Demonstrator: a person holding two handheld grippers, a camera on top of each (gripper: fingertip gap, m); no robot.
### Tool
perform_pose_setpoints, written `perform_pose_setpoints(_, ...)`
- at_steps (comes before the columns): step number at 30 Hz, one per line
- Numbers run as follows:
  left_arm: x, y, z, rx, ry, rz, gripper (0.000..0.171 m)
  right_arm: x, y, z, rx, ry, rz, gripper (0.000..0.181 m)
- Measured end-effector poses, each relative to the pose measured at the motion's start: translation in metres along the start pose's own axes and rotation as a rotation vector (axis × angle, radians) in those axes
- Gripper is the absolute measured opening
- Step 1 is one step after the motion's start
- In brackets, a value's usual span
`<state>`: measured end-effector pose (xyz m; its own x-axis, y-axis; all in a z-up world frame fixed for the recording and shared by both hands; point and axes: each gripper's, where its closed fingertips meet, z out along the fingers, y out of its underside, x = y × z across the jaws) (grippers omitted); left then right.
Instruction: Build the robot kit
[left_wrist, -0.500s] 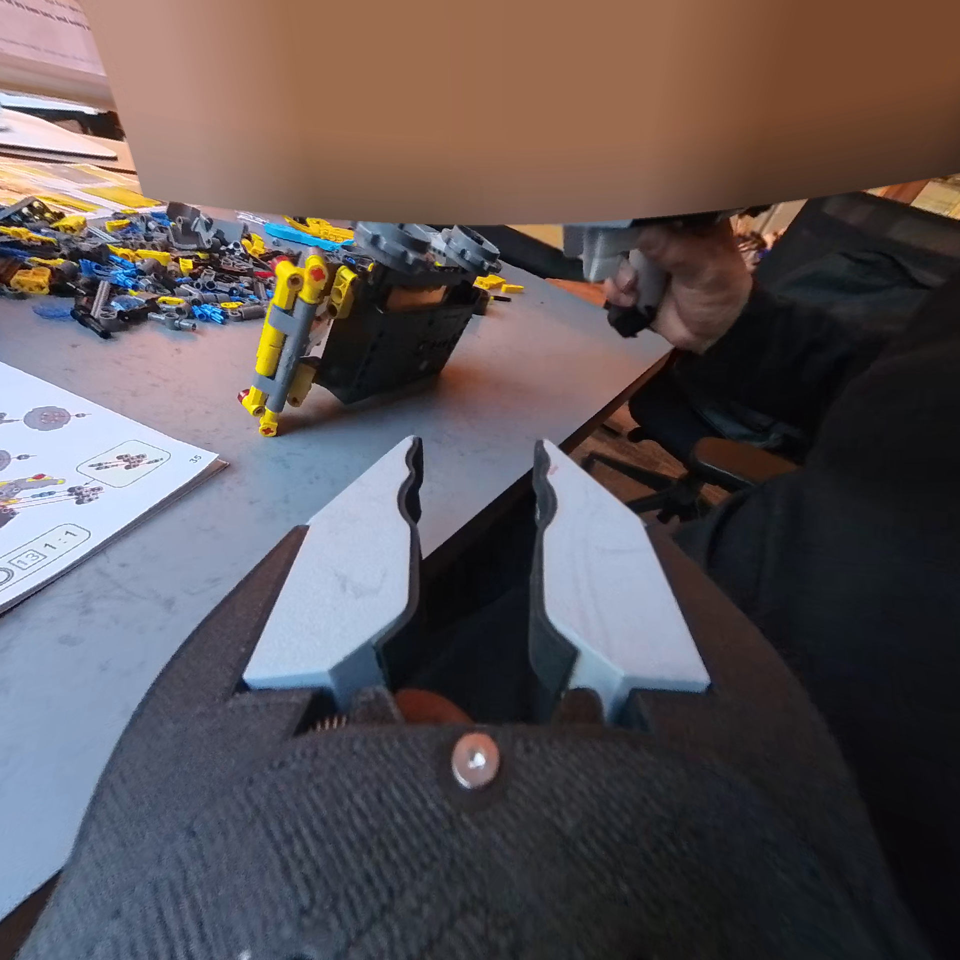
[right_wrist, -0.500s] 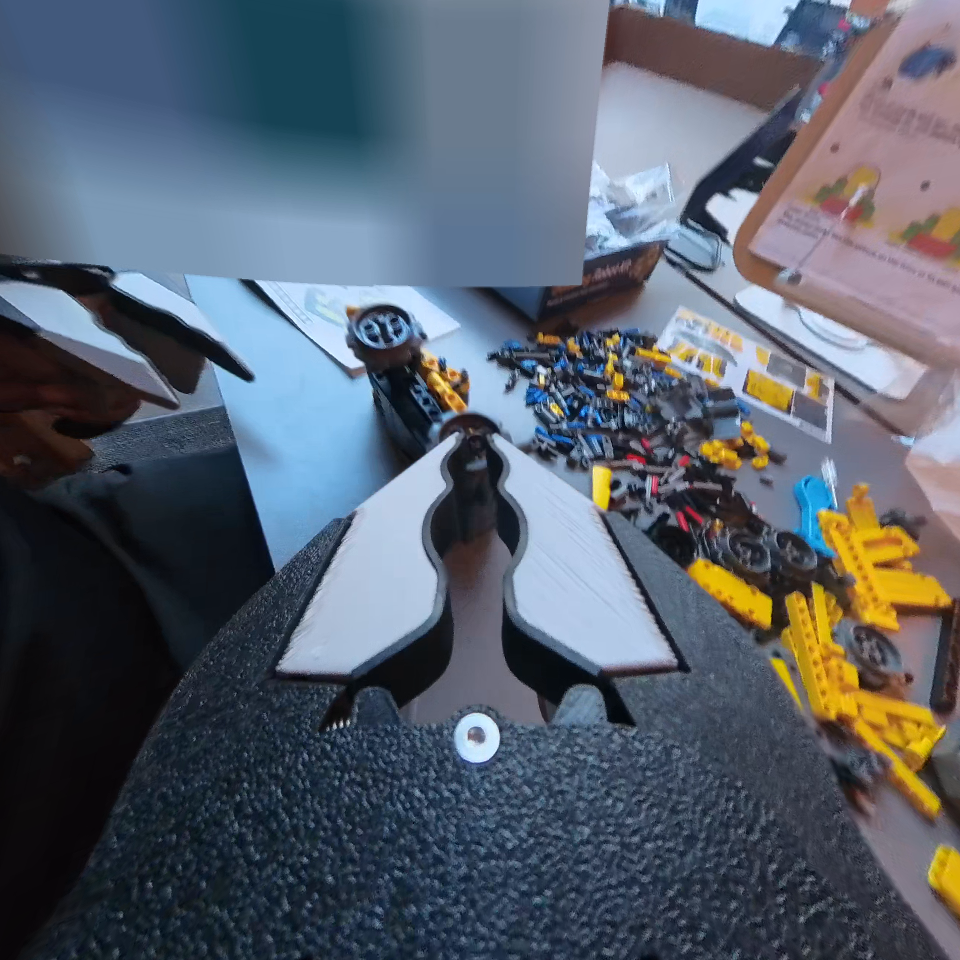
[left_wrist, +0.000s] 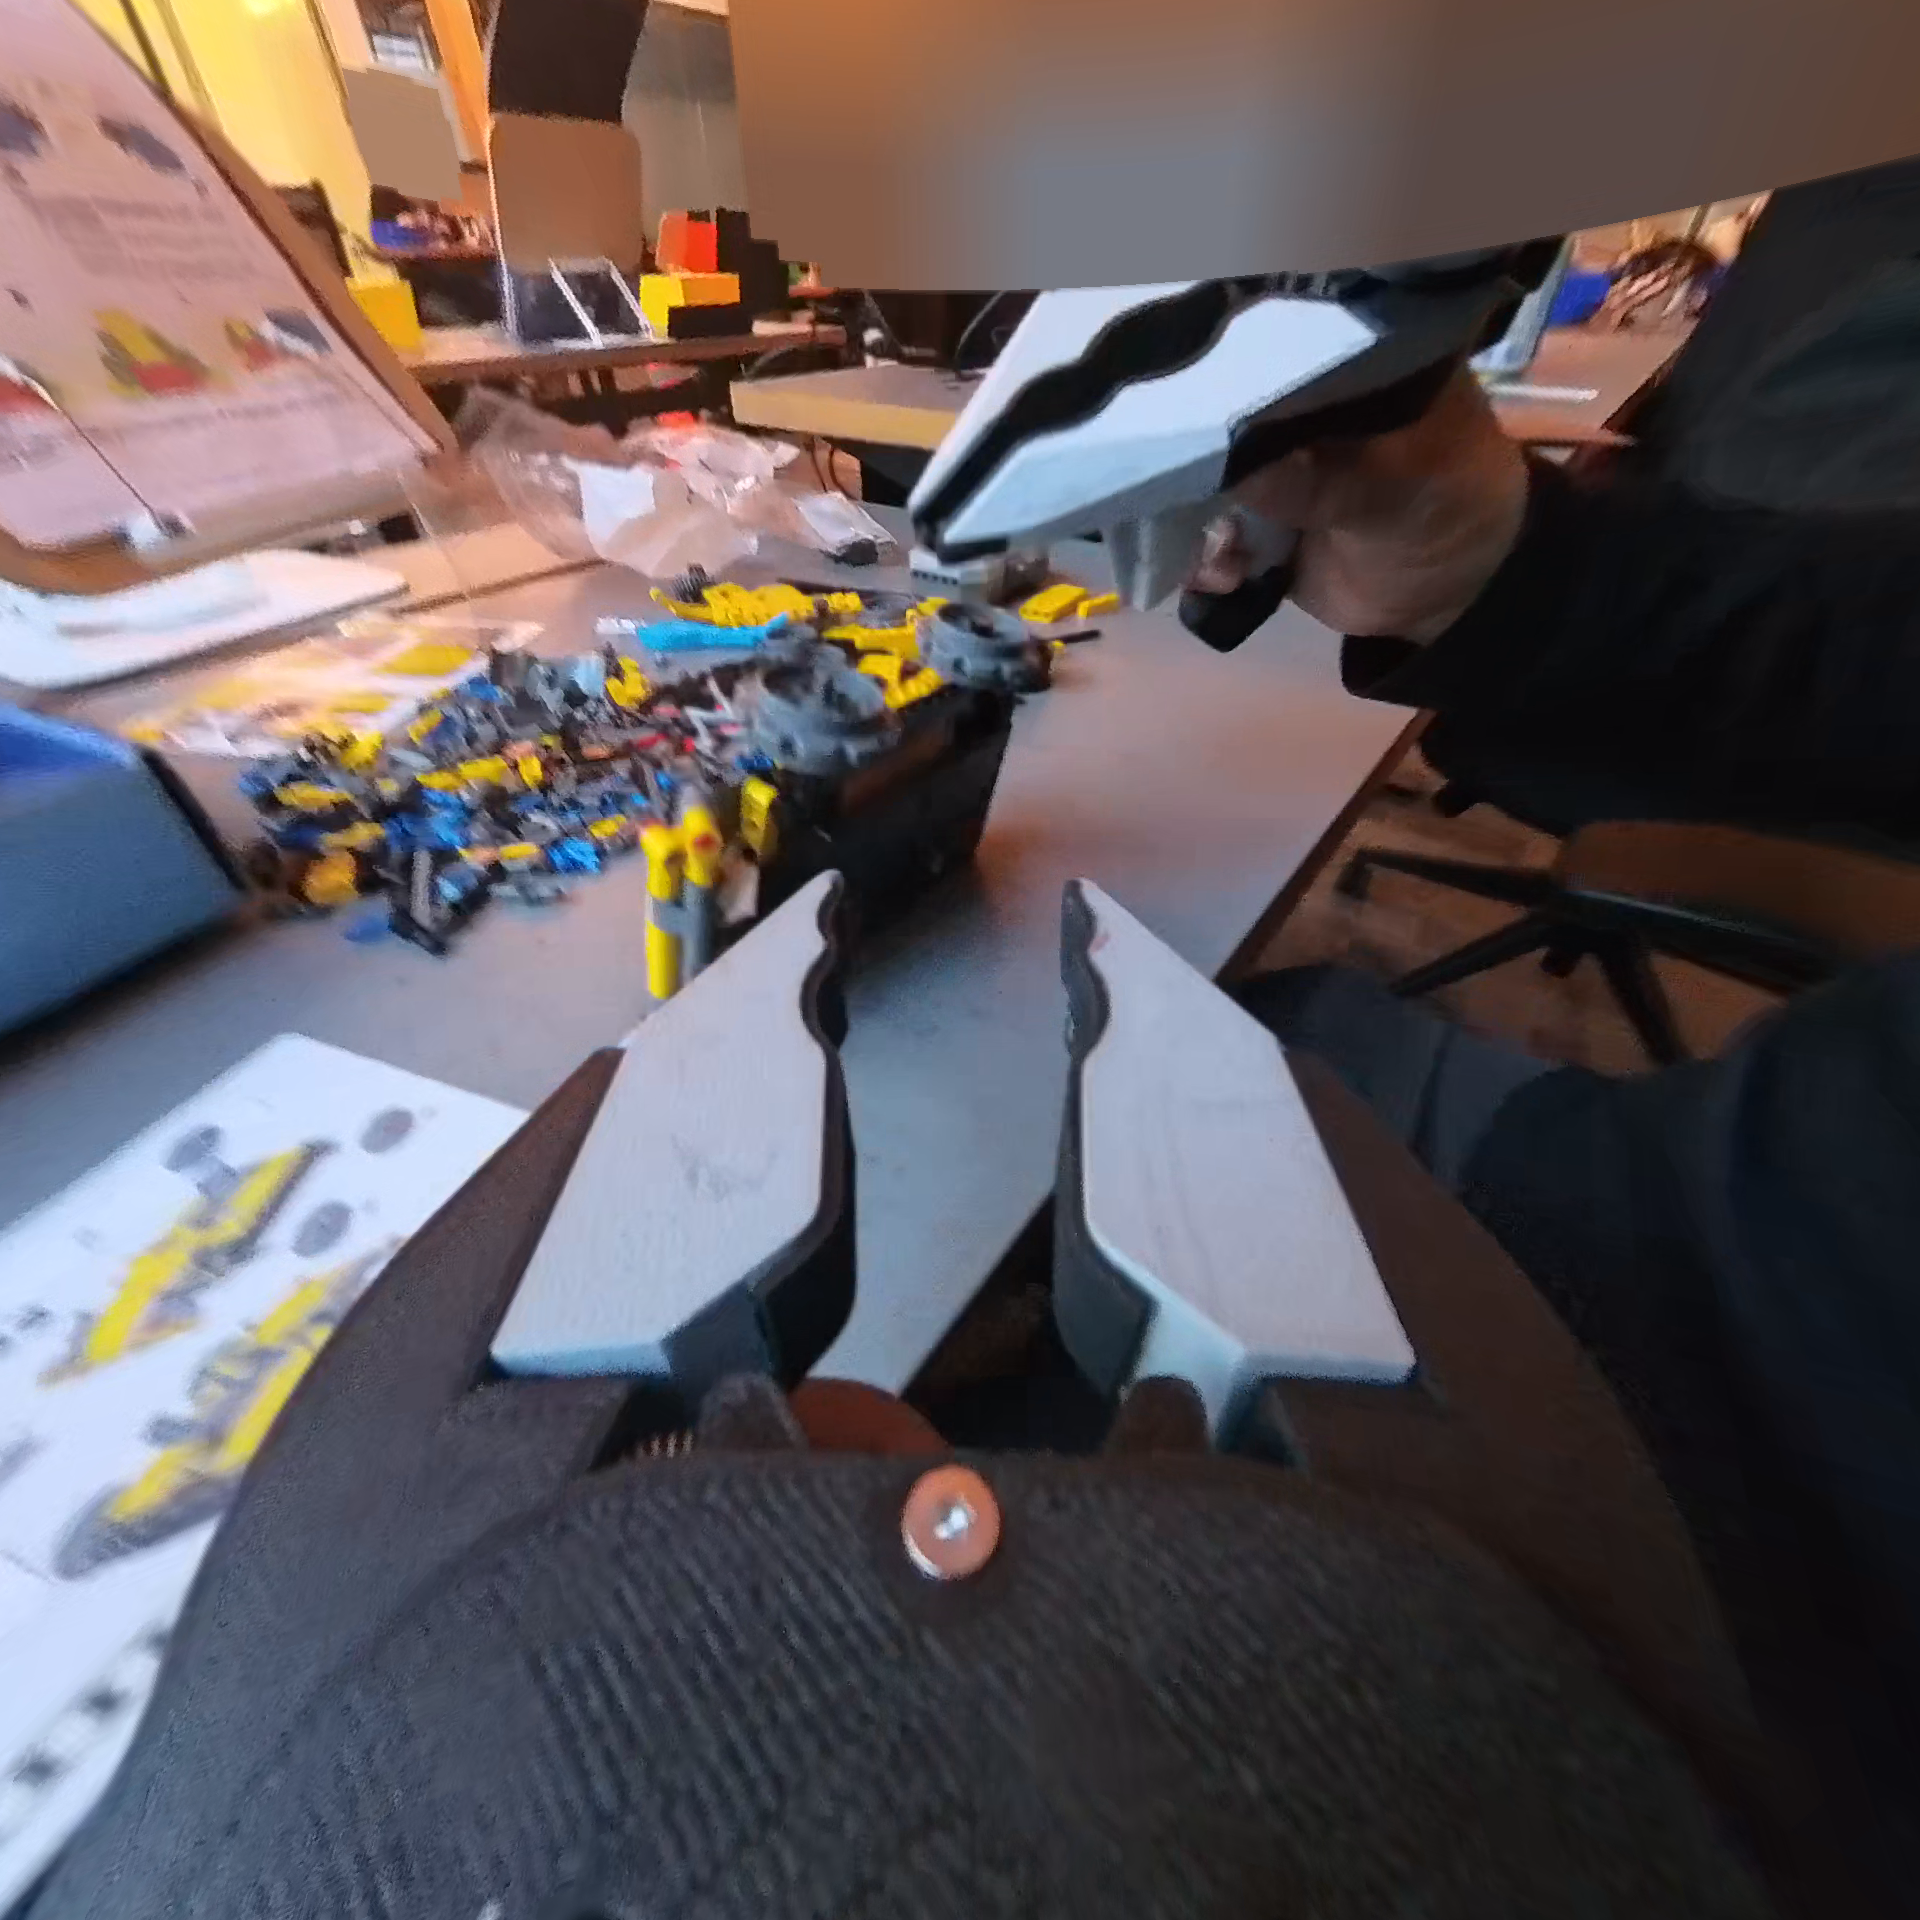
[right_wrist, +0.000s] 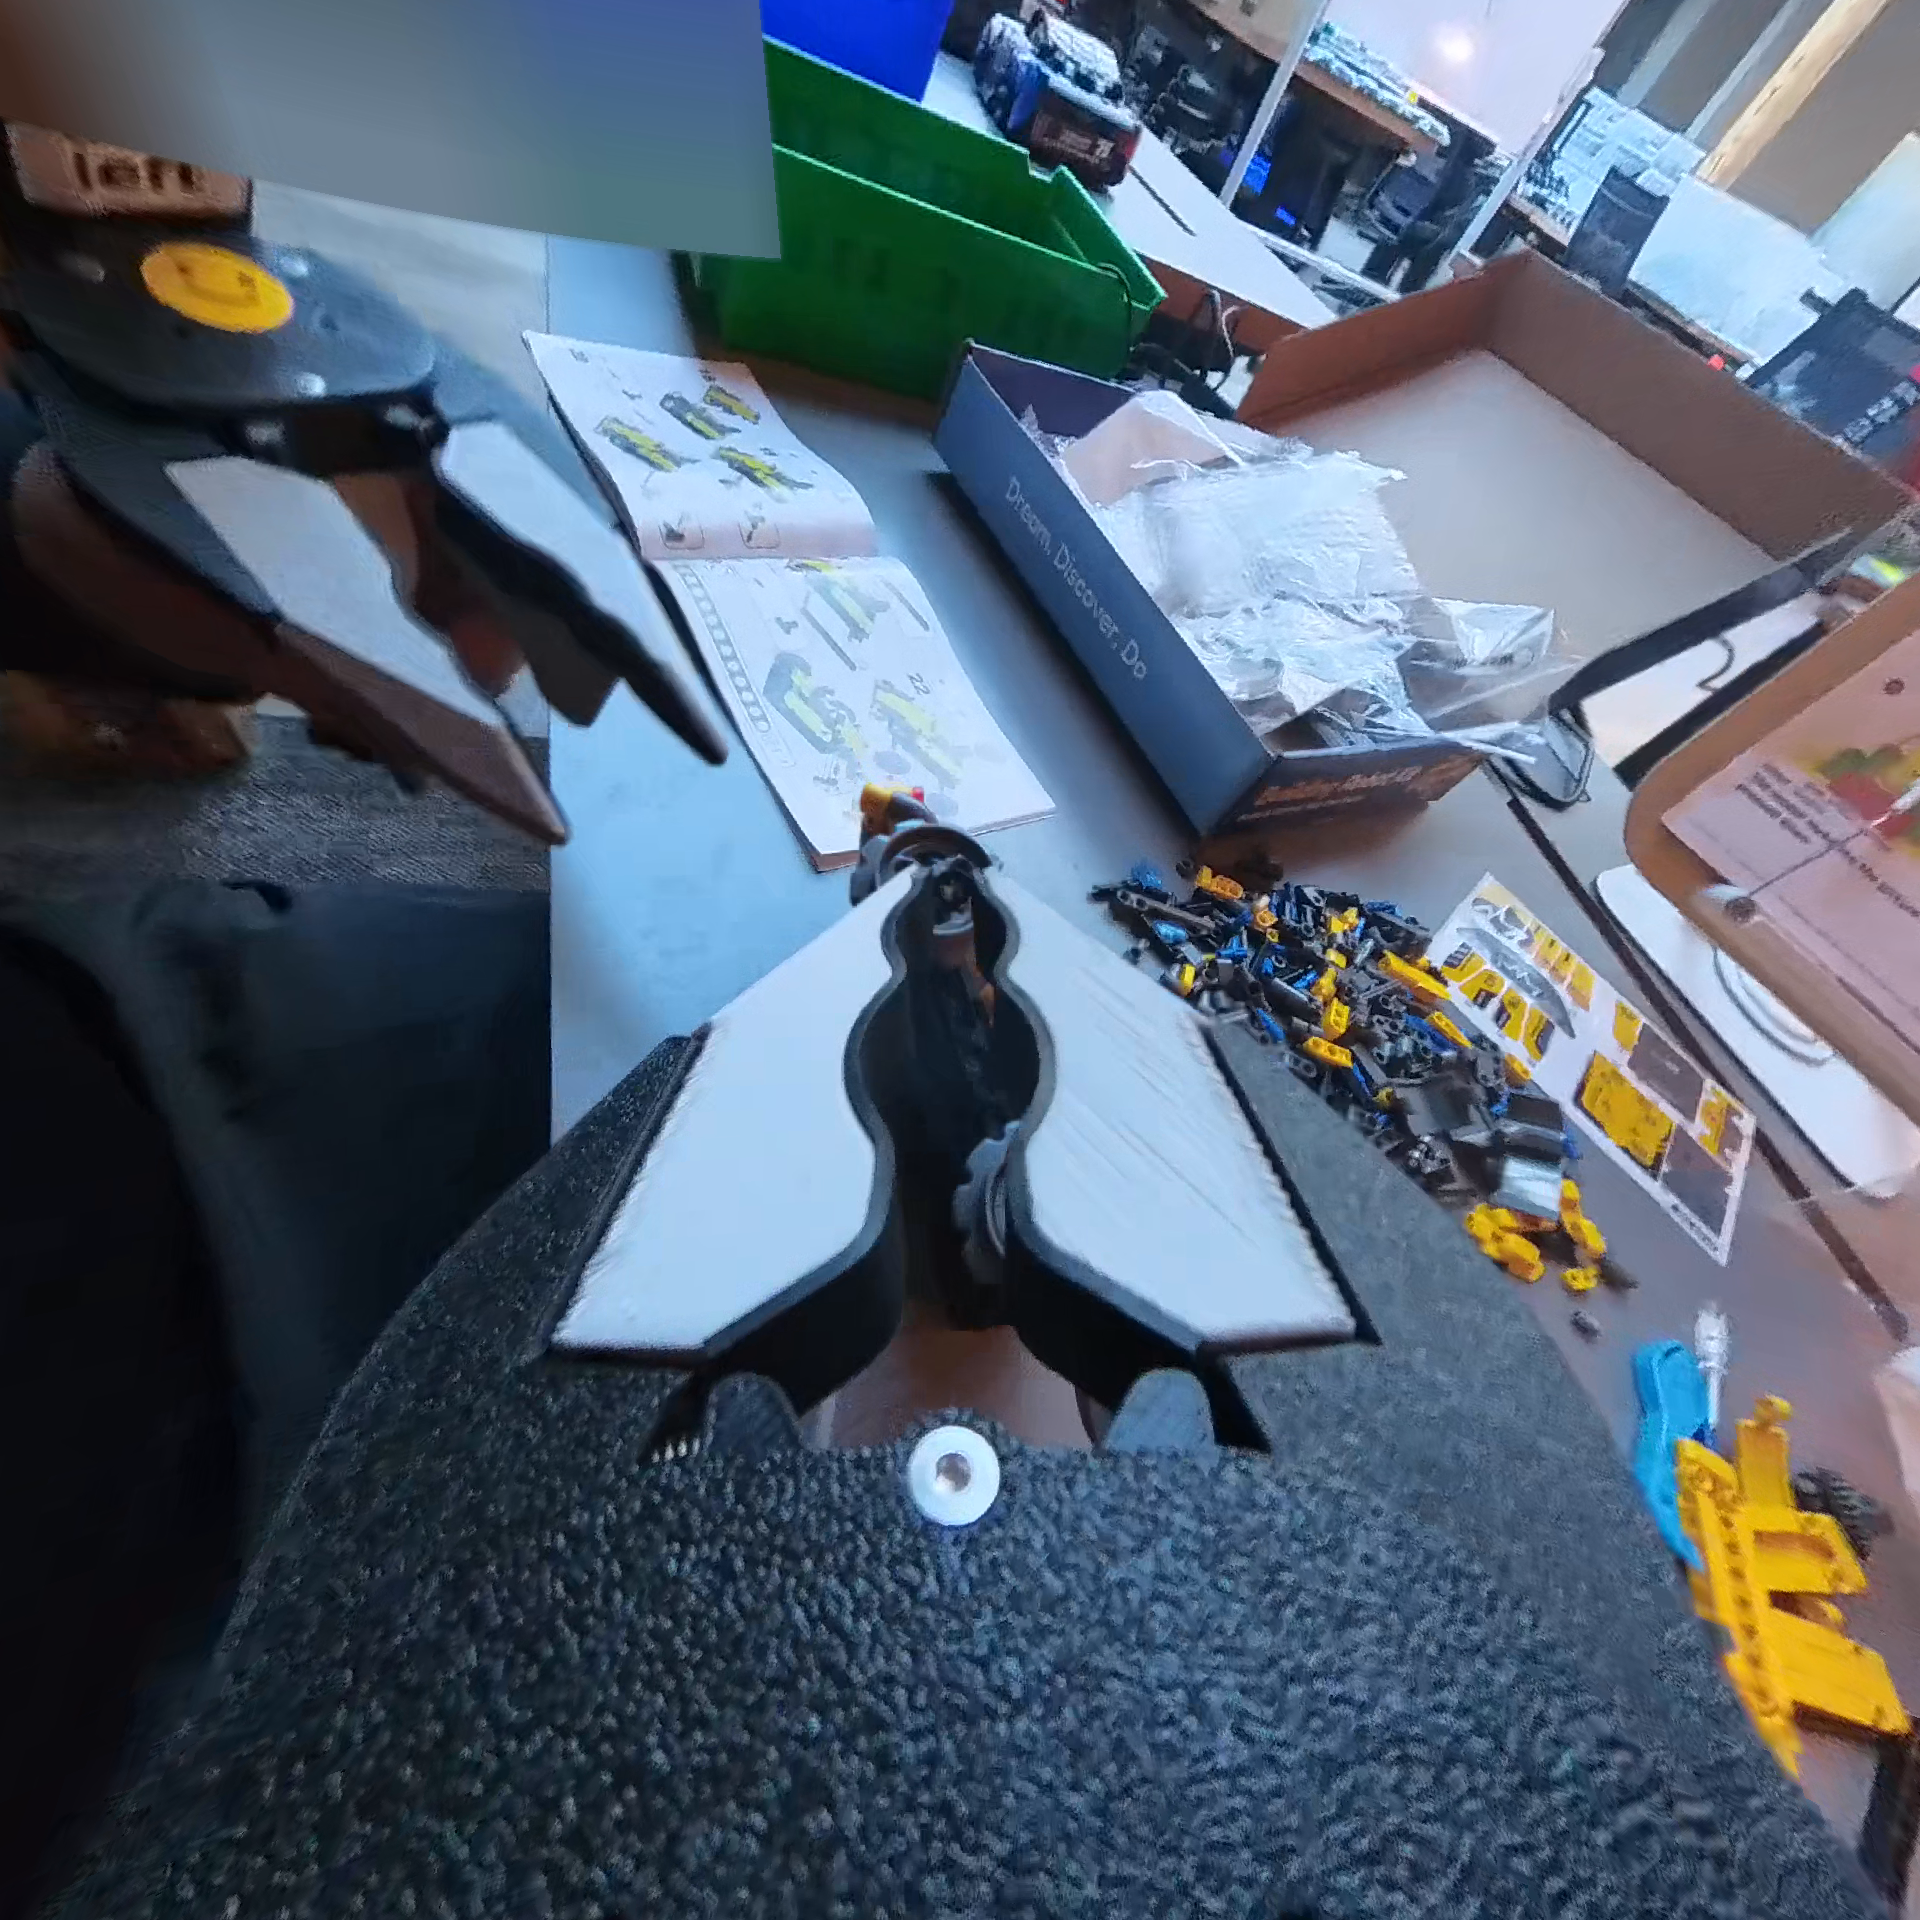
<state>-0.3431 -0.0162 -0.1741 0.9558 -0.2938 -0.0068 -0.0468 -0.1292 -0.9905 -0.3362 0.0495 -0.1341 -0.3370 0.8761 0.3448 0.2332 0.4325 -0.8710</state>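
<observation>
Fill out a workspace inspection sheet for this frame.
Surface: grey table, crowded on its far side.
Items in play: black-and-yellow model, standing just ahead of the left gripper.
Clutter: loose brick pile, open booklet, sticker sheet, box of plastic bags.
Grippers: left gripper open, empty; right gripper shut, raised above the model.
Cables: what looks like a dark cable beside the box.
Surroundings: green bins, cardboard tray, office chair.
</observation>
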Motion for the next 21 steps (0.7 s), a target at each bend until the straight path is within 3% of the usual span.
perform_pose_setpoints(6, -0.012, -0.021, 0.01, -0.052, 0.023, 0.16, 0.032, -0.007, -0.008, 0.0, -0.024, 0.02, -0.104, 0.006)
perform_pose_setpoints(12, -0.032, -0.011, 0.02, -0.156, 0.041, 0.198, 0.035, -0.005, -0.011, 0.004, -0.047, 0.017, -0.128, 0.007)
perform_pose_setpoints(18, -0.037, -0.003, 0.036, -0.218, 0.122, 0.3, 0.049, -0.006, 0.001, 0.016, -0.087, -0.082, -0.159, 0.007)
perform_pose_setpoints(21, -0.039, -0.014, 0.042, -0.194, 0.134, 0.303, 0.048, -0.004, -0.001, 0.017, -0.08, -0.145, -0.148, 0.007)
